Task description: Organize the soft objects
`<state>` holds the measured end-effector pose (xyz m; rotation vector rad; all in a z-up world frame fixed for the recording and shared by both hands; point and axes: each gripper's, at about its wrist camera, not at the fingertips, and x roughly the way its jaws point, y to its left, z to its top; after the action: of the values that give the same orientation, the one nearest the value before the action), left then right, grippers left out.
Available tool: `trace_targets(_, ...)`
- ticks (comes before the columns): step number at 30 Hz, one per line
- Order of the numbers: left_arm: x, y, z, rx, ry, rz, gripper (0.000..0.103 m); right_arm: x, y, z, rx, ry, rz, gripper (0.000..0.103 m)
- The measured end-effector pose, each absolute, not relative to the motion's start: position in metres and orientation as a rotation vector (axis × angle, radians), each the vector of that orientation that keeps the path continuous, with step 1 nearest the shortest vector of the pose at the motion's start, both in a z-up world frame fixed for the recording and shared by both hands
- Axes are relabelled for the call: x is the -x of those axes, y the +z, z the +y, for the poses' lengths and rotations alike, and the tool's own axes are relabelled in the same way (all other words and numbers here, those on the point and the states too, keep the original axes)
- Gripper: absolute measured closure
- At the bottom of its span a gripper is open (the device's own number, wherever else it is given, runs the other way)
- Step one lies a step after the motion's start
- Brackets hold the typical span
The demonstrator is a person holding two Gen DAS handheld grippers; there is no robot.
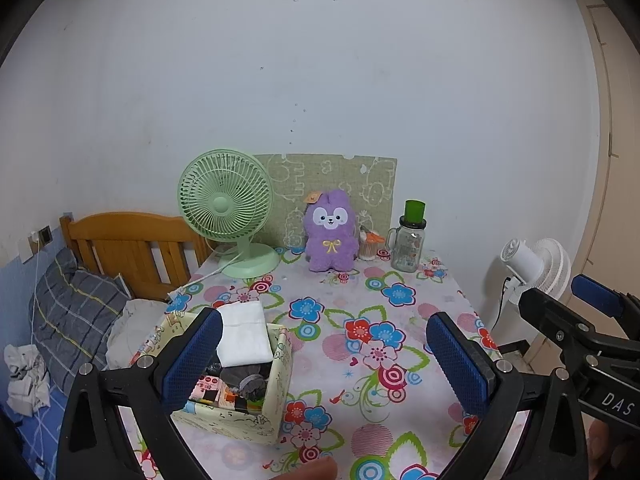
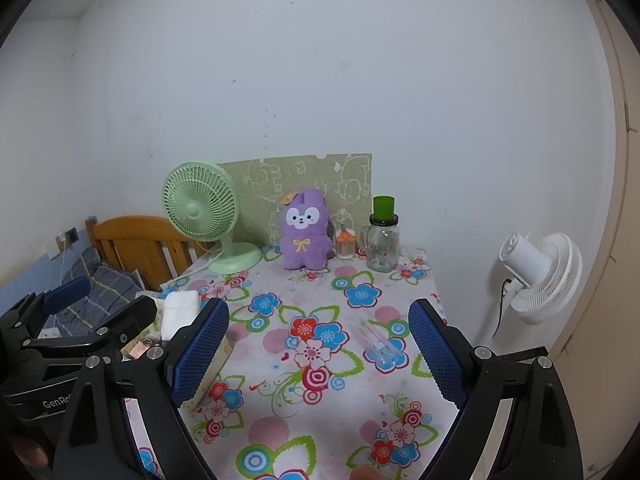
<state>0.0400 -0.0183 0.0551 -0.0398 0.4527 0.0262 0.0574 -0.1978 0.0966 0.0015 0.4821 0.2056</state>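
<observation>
A pale fabric storage box (image 1: 256, 420) stands on the left of the flowered table. Folded cloths fill it, with a white folded cloth (image 1: 244, 332) on top and grey rolled socks (image 1: 248, 382) below. A purple plush toy (image 1: 330, 236) sits upright at the table's far edge. My left gripper (image 1: 324, 356) is open above the table, its left finger (image 1: 192, 360) in front of the box. My right gripper (image 2: 320, 352) is open too, with nothing between its pads. In the right wrist view the box (image 2: 216, 364) is mostly hidden behind the left finger, and the plush toy (image 2: 306, 236) shows at the back.
A green desk fan (image 1: 228, 216) stands at the back left. A glass jar with a green lid (image 1: 410, 240) and a small cup (image 1: 370, 246) stand beside the plush. A clear plastic item (image 2: 378, 342) lies on the cloth. A bed (image 1: 80, 312) lies left, a white fan (image 1: 536, 268) right.
</observation>
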Motion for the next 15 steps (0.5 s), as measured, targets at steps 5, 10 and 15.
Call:
trace_targets(5,-0.0399,0.0544,-0.0185,0.037,0.027,0.459,0.000,-0.0571,0.0972,-0.1968,-0.009,0.214,0.486,0.010)
trace_targets(10,-0.0410,0.0542,-0.0182,0.034,0.028,0.466,0.000,-0.0560,0.0986,-0.1958,-0.001,0.211,0.484,0.010)
trace_targets(15,-0.0403,0.0543,-0.0179,0.043,0.027,0.463,0.000,-0.0552,0.0987,-0.1956,0.006,0.209,0.479,0.010)
